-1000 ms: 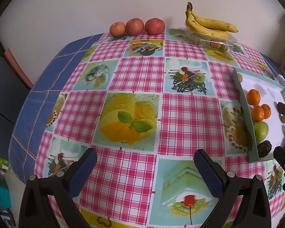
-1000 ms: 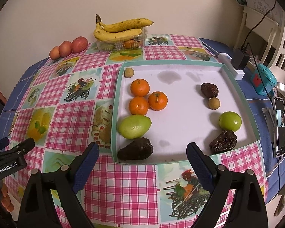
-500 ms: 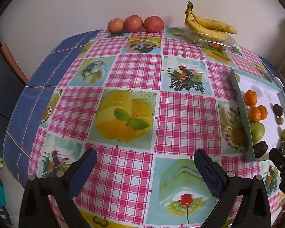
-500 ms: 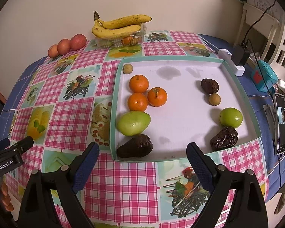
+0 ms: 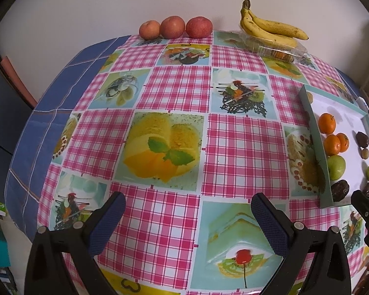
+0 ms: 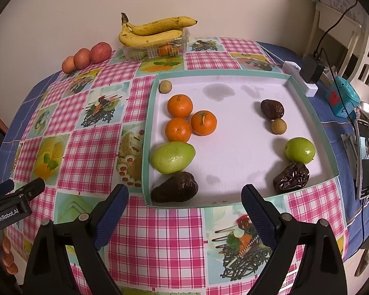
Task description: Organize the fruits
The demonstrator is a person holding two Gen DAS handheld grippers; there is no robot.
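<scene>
A shallow teal-rimmed white tray (image 6: 233, 73) holds three oranges (image 6: 179, 105), a green mango (image 6: 172, 156), a dark avocado (image 6: 175, 187), a green round fruit (image 6: 299, 150), dark wrinkled fruits (image 6: 291, 177) and small brown balls (image 6: 278, 125). The tray also shows at the right of the left wrist view (image 5: 316, 132). Three red apples (image 5: 174, 27) and bananas (image 5: 270, 28) on a clear box sit at the table's far edge. My right gripper (image 6: 184, 209) is open and empty, just before the tray's near rim. My left gripper (image 5: 188, 217) is open and empty over the tablecloth.
The table has a pink checked cloth with food pictures (image 5: 160, 145). A phone (image 6: 364, 157), a blue toy (image 6: 342, 99), a charger with cable (image 6: 311, 67) and a white chair (image 6: 356, 49) are to the right of the tray. The table edge drops off at the left (image 5: 24, 132).
Both grippers have drawn back and up slightly, so the table and tray look a little further away. Both stay open and empty. No fruit has moved.
</scene>
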